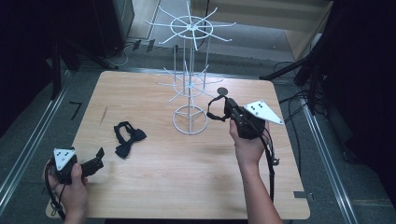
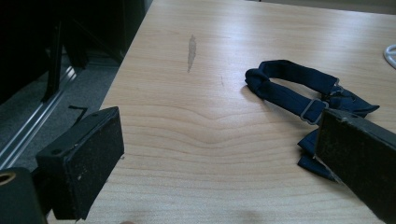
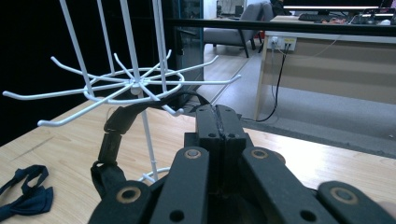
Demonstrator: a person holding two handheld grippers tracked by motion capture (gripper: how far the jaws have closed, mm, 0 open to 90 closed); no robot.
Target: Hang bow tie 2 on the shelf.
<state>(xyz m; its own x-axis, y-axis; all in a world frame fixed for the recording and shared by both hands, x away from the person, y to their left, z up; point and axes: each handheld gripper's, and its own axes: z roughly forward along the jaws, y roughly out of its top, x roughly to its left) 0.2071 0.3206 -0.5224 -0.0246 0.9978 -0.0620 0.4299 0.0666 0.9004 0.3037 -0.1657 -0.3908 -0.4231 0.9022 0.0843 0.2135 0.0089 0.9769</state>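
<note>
Hanging bow ties: right gripper (image 1: 226,106), jaws clamped on one tie's strap (image 1: 214,108), nears the rack (image 1: 189,74); second tie (image 1: 127,138) waits by the open left gripper (image 1: 95,158).

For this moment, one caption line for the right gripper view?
Right gripper shut on black strap, beside white wire rack.

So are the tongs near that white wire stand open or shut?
Shut. In the right gripper view the right tongs have their jaws pressed together, pinching a black strap that hangs beside the white wire stand.
</note>
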